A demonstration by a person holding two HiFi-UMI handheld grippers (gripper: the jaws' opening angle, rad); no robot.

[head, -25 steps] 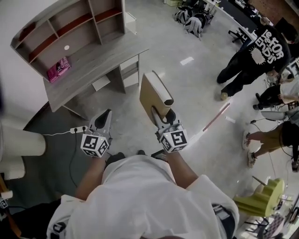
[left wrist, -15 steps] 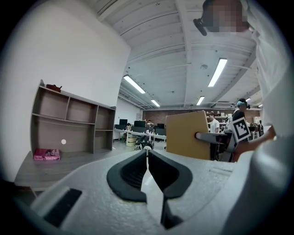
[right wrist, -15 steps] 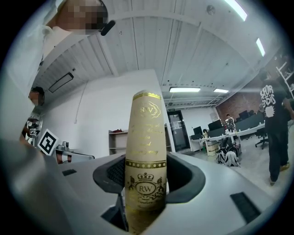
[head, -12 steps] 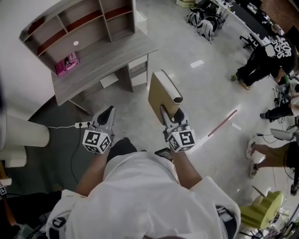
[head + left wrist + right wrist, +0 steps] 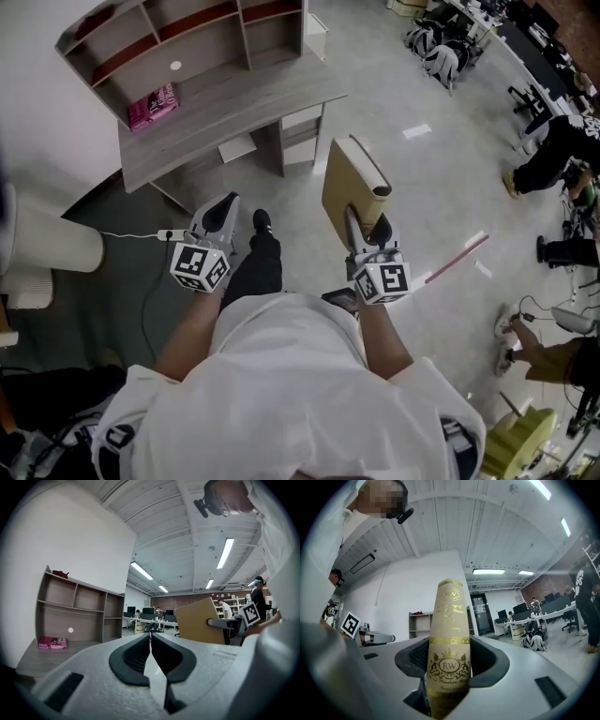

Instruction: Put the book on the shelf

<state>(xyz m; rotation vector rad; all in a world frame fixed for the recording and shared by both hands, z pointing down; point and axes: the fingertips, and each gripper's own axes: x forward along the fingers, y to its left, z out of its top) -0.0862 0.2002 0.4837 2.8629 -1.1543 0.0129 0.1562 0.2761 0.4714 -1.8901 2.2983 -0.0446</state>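
Right gripper (image 5: 362, 223) clamps the tan book (image 5: 347, 186) upright; left gripper (image 5: 223, 212) is closed, empty. Both are nearer the shelf (image 5: 192, 45) than 1 second ago.

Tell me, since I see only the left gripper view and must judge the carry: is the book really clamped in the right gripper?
Observer: Yes. The right gripper view shows the right gripper with its jaws shut on the book, spine toward the camera.
Operator: Anything on the floor before the shelf?
Observer: The head view shows a white power strip on the floor just in front of the desk, its cable running left.
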